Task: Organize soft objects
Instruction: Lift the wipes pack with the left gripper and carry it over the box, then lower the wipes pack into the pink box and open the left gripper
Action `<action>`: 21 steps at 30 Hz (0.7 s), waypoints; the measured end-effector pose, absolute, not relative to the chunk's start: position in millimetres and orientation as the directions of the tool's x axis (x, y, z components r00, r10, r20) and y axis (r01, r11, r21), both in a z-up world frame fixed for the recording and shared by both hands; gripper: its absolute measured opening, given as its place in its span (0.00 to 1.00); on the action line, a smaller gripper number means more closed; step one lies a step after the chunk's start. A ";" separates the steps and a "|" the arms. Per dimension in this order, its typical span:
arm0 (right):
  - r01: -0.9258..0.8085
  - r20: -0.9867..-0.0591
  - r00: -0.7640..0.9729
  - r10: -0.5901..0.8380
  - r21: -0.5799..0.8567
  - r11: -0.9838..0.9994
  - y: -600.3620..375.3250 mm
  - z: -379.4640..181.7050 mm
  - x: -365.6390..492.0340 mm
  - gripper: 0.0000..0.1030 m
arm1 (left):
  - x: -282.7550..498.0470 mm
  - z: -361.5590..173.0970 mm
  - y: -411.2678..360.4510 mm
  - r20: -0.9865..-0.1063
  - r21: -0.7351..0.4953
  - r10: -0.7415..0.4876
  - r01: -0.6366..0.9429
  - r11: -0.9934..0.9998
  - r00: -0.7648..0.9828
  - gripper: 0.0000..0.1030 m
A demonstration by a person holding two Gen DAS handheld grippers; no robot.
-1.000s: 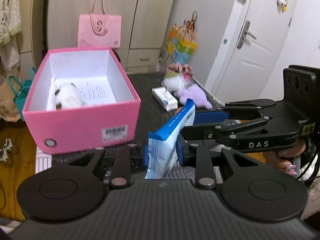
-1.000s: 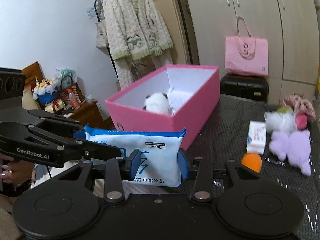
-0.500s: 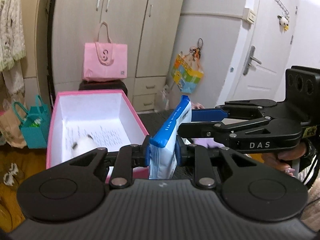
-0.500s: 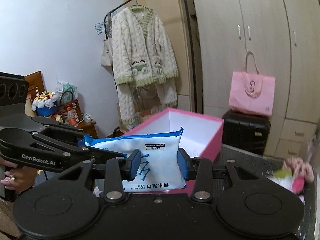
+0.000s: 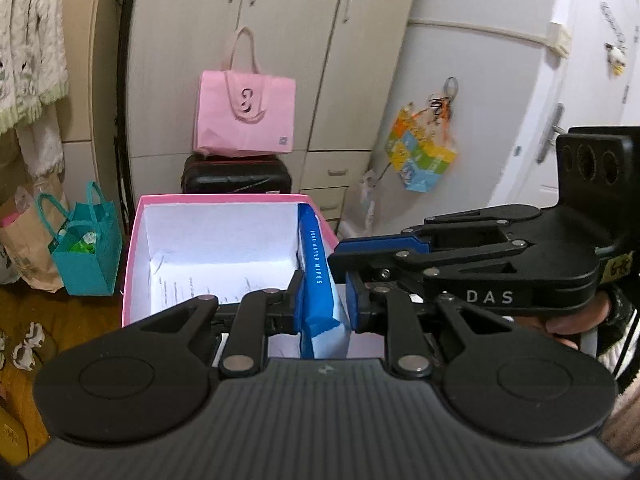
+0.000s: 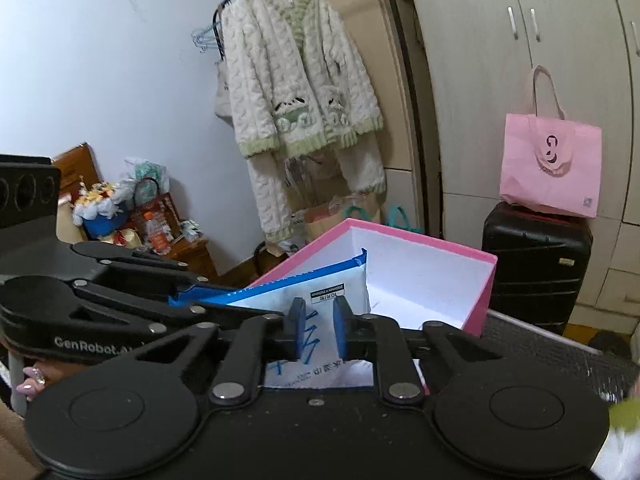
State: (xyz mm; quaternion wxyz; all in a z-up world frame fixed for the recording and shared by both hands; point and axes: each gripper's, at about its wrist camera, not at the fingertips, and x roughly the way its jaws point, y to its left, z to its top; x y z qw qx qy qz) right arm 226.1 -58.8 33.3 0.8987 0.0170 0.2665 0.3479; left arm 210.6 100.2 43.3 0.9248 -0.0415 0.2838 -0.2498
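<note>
Now both claws pinch the pack of wet wipes [image 5: 320, 280], the left claw [image 5: 323, 304] on its sealed edge, the right claw [image 6: 318, 328], its jaws just having closed, across its face, over the pink box [image 5: 136, 240]. Best lower it level against the box's right wall before either lets go.

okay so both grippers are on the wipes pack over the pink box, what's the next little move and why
Probably lower the wipes pack a little into the pink box, then open both grippers. The left gripper pinches its blue edge, the right gripper, whose jaws have just been closing, pinches its face, and the pack hangs over the box's open white inside.
</note>
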 end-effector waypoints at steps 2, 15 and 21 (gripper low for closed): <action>-0.597 -0.475 0.621 0.624 0.229 0.769 -56.4 26.2 246.2 0.20 | 232.8 35.4 101.8 -0.518 -0.241 -0.484 0.423 0.874 0.705 0.19; -0.565 -0.557 0.522 0.646 0.341 0.751 -60.2 -22.2 331.6 0.17 | 296.0 6.3 71.1 -0.648 -0.050 -0.308 0.364 0.930 0.696 0.18; -0.533 -0.607 0.569 0.555 0.243 0.811 -63.3 -20.9 320.7 0.19 | 299.4 2.7 66.4 -0.695 -0.101 -0.334 0.373 0.922 0.637 0.21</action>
